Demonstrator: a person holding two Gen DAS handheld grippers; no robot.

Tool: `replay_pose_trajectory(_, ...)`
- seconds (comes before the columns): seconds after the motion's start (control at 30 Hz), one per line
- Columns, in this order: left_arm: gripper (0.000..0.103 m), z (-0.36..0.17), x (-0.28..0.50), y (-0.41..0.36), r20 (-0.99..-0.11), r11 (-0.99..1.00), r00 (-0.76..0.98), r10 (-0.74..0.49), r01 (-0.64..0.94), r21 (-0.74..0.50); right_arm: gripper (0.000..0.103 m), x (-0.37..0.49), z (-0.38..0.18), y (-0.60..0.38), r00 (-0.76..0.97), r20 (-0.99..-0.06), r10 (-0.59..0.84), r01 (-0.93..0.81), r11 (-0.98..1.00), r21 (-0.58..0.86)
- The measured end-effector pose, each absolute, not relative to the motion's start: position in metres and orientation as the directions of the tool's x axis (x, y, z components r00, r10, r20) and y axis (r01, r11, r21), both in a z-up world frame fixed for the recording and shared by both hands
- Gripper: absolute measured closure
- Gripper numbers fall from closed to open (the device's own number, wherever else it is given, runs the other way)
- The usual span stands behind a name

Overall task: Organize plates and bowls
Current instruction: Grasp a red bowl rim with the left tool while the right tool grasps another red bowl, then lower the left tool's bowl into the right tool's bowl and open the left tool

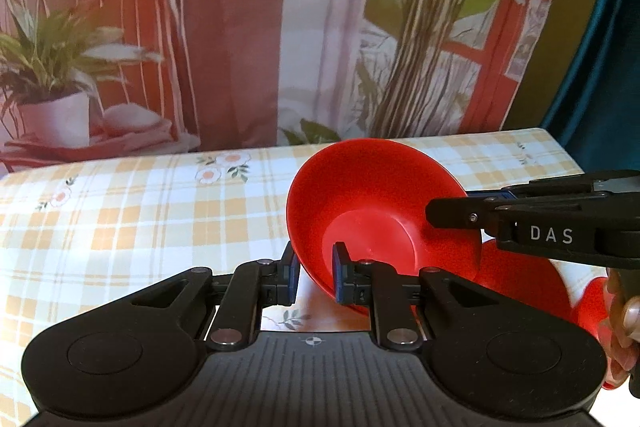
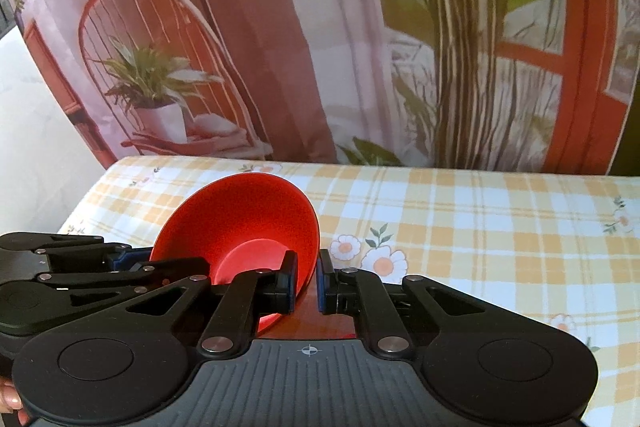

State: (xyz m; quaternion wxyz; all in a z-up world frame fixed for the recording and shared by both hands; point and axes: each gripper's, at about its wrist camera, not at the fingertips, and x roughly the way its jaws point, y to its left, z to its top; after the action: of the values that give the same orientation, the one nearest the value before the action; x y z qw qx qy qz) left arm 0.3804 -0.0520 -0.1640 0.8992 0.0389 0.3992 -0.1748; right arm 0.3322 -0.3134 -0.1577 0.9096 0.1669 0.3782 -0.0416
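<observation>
left gripper [image 1: 316, 273]: jaws partly closed, one finger on each side of a thin wall | right gripper [image 2: 307, 281]: jaws nearly together, pinching likewise | both level, tips converging, close side by side

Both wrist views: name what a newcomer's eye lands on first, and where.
First, the red bowl, tilted above the checked tablecloth, its rim between the fingers of both the left gripper and the right gripper. Behind the table hangs a printed backdrop of a chair and plants.

The bowl [image 1: 372, 211] sits tilted above the table [image 1: 140, 211]; a second bowl [image 1: 524, 279] lies right of it; the curtain [image 1: 240, 27] hangs behind.
</observation>
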Motion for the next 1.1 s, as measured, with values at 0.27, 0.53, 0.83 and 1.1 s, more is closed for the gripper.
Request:
replay_pose_trajectory(0.27, 0.085, -0.142, 0.356, -0.069, -0.708, 0.925, 0.641, -0.295, 0.377, -0.044, 0.094, 0.301, -0.136, -0.317, 0.732, -0.681, 0.025, 0.207, 0.944, 0.258)
replay_pose_trajectory(0.53, 0.084, -0.129, 0.329, -0.089, -0.696, 0.912, 0.648, -0.311, 0.410, -0.025, 0.094, 0.266, -0.123, -0.324, 0.748, -0.664, 0.001, 0.220, 0.943, 0.250)
replay_pose_trajectory(0.83, 0.084, -0.131, 0.306, -0.115, -0.701, 0.888, 0.626, -0.342, 0.459, -0.023, 0.094, 0.233, -0.123, -0.338, 0.747, -0.664, -0.028, 0.257, 0.934, 0.250)
replay_pose_trajectory(1.1, 0.084, -0.136, 0.299, -0.131, -0.714, 0.879, 0.604, -0.354, 0.476, -0.033, 0.094, 0.216, -0.129, -0.349, 0.741, -0.671, -0.039, 0.283, 0.924, 0.258)
